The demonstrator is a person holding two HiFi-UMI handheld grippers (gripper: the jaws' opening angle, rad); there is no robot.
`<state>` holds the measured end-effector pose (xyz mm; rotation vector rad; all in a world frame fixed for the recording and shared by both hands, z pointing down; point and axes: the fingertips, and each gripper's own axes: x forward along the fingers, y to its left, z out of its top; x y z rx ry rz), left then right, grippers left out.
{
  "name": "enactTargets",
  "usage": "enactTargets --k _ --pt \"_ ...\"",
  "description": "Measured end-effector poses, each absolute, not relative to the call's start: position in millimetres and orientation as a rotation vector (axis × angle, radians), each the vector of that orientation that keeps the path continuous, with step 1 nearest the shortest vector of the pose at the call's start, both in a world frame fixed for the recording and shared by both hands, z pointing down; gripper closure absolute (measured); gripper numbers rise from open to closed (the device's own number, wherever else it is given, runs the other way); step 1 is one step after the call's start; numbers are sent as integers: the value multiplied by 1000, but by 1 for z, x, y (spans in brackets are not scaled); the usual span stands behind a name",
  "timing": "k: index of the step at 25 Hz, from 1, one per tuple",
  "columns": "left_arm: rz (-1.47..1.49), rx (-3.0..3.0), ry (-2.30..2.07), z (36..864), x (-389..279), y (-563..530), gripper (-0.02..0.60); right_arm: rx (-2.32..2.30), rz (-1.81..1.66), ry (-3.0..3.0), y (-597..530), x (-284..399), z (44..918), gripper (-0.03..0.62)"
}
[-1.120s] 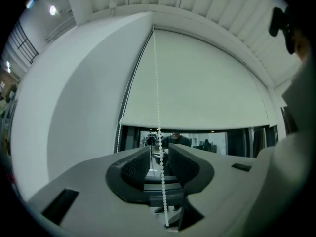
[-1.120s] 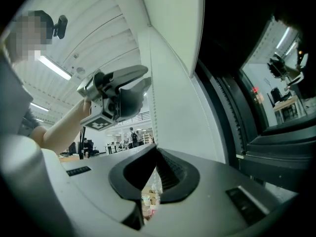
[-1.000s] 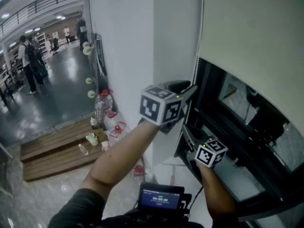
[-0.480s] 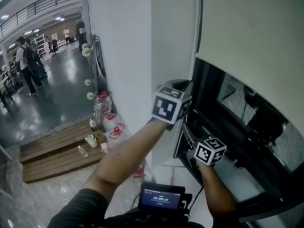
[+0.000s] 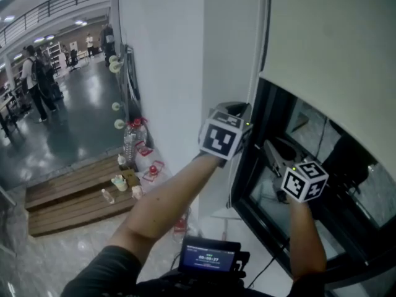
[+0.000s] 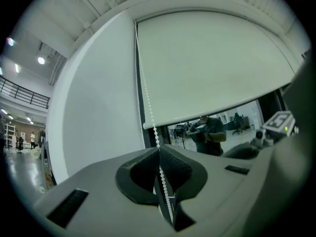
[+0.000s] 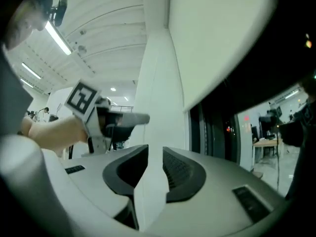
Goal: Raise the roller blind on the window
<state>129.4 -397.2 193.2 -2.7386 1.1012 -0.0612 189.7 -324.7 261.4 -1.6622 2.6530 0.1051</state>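
Roller blind (image 5: 334,48) fills upper right of frame, lower window uncovered. Its bead chain (image 6: 148,100) hangs at blind's left edge: thin, limp, slippery (pinch across beads, pull straight). Left tool (image 6: 159,151) clamped on bead chain. Right tool (image 7: 150,154) jaws opening, nothing between.

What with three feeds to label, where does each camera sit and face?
Head view: on the head, facing down; both forearms, left gripper, right gripper.
Left gripper view: on it, up along jaws shut on bead chain, toward roller blind.
Right gripper view: on it, up past opening, empty jaws at wall.
Shared: each gripper view shows the other.
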Motion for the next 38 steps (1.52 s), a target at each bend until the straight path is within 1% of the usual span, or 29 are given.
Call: enactTargets --k 1,2,7,14,15,16,18,19,21,24,38 --pt "-66 -2734 1105 193 129 -398 586 -1651 143 2651 -327 188 239 477" --pt "-73 -2730 1110 193 129 -398 586 -1633 173 2654 -330 185 217 470" --pt "-77 -2739 1111 194 131 -399 586 -1568 260 2714 -352 156 139 470" --pt "-86 -2753 1075 195 135 -393 586 -1554 283 2730 -385 127 94 470" --pt "-88 -2751 1071 195 135 -393 586 -1555 286 2716 -388 127 90 470" --pt "-88 -2750 1065 195 135 -391 586 -1545 288 2704 -390 126 85 484" --pt "-85 -2749 1050 195 135 -389 586 -1512 284 2689 -389 124 78 536" --pt "-84 -2748 1045 195 135 -388 586 -1497 277 2686 -388 123 76 580" --pt "-88 -2743 1043 194 134 -388 586 -1474 248 2683 -387 124 75 592" --pt "-95 -2735 1048 196 136 -392 585 -1457 218 2676 -391 129 78 597" --pt "-91 -2732 998 211 148 -384 586 -1525 350 2678 -381 126 97 597"
